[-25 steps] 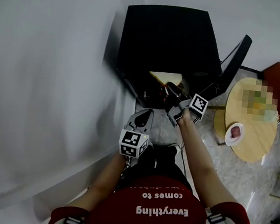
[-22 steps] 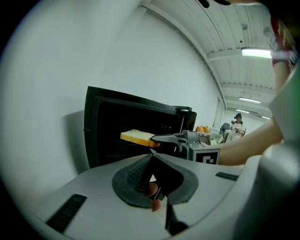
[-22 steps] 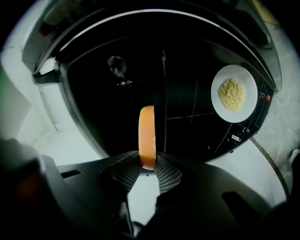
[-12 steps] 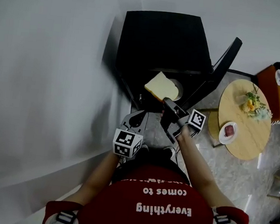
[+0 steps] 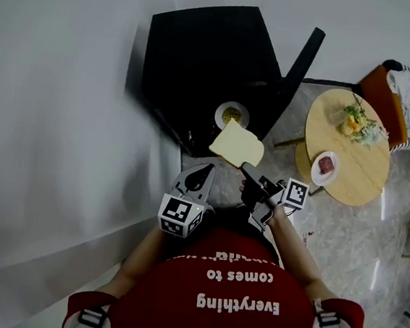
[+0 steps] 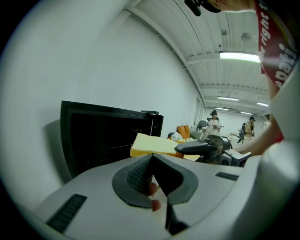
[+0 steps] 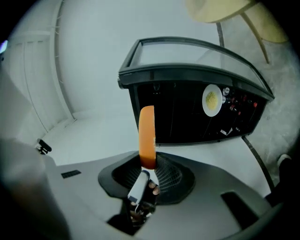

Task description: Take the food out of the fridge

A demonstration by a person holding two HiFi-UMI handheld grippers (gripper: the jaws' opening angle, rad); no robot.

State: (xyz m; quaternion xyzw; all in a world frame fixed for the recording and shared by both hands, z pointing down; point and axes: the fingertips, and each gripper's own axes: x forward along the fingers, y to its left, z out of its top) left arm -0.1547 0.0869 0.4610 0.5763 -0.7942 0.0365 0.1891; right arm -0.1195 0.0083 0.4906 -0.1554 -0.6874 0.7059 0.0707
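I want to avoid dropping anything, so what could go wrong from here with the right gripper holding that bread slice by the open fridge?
The right gripper pinches the bread slice only at one edge, with most of it sticking out past the jaws; a quick swing could work it loose.
The fridge door stands open toward the round table; the slice or arm might clip it on the way across.

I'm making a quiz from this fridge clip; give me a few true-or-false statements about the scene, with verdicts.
The right gripper grips the bread slice. True.
The left gripper grips a bowl. False: its jaws are shut on nothing.
The fridge door is closed. False: it stands open.
A plate sits on the round table. True.
The fridge is empty. False: a dish of food is inside.
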